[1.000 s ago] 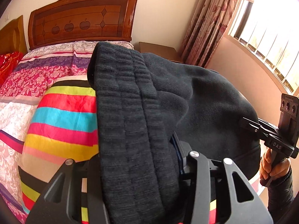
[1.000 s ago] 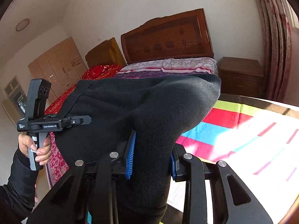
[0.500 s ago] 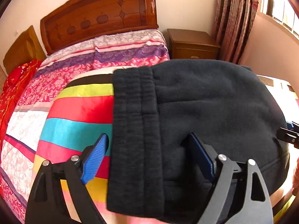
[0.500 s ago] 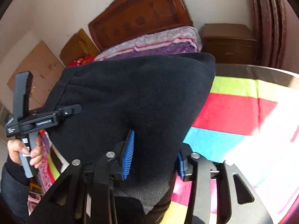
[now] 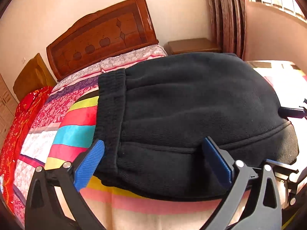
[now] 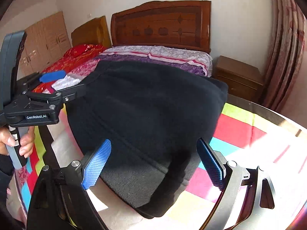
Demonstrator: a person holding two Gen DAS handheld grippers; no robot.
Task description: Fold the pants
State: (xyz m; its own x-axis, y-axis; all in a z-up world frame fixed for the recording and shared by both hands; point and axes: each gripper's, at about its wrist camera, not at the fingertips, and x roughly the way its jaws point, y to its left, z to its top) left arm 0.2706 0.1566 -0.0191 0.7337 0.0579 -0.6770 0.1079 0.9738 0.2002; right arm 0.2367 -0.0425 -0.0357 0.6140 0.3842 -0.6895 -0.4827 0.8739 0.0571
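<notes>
Bedroom, carved wooden headboard [image 5: 103,32] at the back, and the black fleece pants [image 5: 188,115] lie folded on the striped blanket [image 5: 76,132]; left tongs [image 5: 153,163] have just sprung wide, pads clear of the cloth, right tongs [image 6: 155,163] spread too, straddling the folded edge

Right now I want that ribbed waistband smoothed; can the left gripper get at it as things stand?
Probably yes. The left gripper is open, its jaws having just opened, and the ribbed waistband of the black pants lies uncovered right beside its left pad, nothing between.
</notes>
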